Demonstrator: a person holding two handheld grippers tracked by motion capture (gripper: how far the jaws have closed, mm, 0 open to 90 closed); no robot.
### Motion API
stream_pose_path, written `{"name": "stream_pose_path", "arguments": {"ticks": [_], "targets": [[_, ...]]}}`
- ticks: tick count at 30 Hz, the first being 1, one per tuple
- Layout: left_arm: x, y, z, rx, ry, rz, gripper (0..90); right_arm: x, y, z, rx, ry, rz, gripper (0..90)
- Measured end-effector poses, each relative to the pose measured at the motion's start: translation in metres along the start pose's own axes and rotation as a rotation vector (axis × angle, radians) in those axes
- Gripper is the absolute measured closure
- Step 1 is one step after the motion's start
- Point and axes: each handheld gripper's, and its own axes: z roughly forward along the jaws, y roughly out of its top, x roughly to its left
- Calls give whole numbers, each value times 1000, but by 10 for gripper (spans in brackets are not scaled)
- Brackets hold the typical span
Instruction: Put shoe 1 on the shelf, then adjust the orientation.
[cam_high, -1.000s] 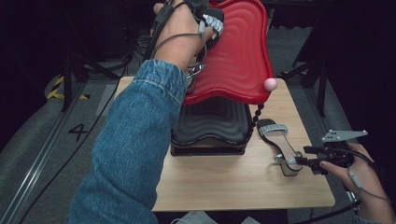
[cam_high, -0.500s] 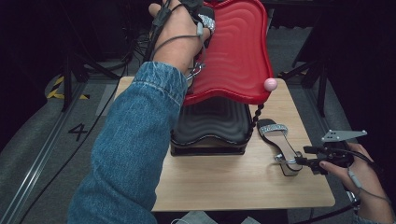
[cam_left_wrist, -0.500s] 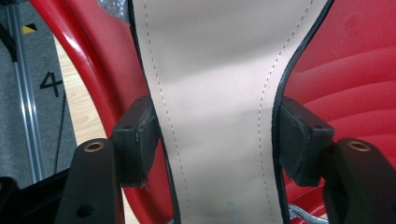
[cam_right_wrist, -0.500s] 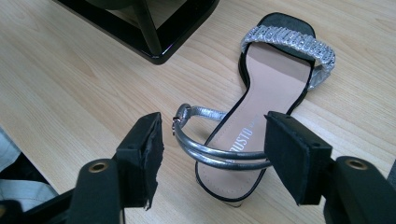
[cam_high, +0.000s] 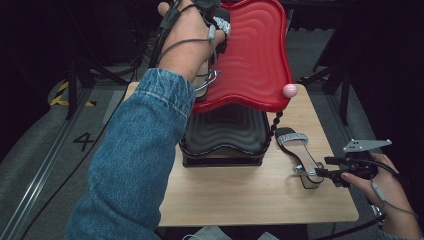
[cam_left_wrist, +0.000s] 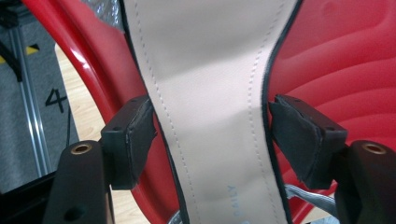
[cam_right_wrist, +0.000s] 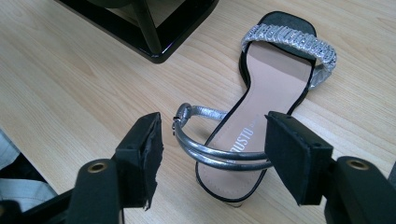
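My left gripper (cam_left_wrist: 210, 135) is shut on a black sandal with a beige insole (cam_left_wrist: 210, 84), one pad against each side edge. In the high view that gripper (cam_high: 212, 15) holds the sandal (cam_high: 221, 25) up against the far left part of a wavy red tray (cam_high: 255, 55). A matching sandal (cam_high: 300, 155) with a glittery toe band lies flat on the table at the right. My right gripper (cam_right_wrist: 212, 149) is open at its heel end, the jaws on either side of the silver heel strap (cam_right_wrist: 219, 156) without touching it.
The red tray sits atop a black two-tier stand, with a wavy black tray (cam_high: 225, 135) beneath it. A pink ball (cam_high: 289, 90) rests at the red tray's right corner. The wooden table (cam_high: 240, 195) is small, with dark floor and cables around it.
The left gripper and its sandal shifted only slightly over the red tray. The right gripper and the sandal on the table stayed put.
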Motion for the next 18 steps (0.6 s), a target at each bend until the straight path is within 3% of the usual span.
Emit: {"name": "stream_pose_path", "arguments": {"ticks": [3, 5, 8, 13, 15, 17, 18], "targets": [[-1, -1, -6, -36, -5, 18, 285, 1, 1, 0, -3, 1, -2, 372], [0, -2, -11, -59, -31, 23, 285, 1, 0, 0, -1, -1, -4, 372], [1, -4, -16, -87, -64, 62, 290, 1, 1, 0, -2, -2, -6, 369], [-4, -11, -28, -231, -174, 148, 325, 0, 1, 0, -3, -5, -4, 367], [-7, -14, -31, -249, -209, 178, 323, 0, 1, 0, -2, -4, -4, 367], [-10, -19, -33, -242, -221, 186, 323, -1, 1, 0, -1, -6, -6, 366], [-11, -22, -34, -253, -223, 213, 323, -1, 1, 1, -1, -5, -6, 366]]}}
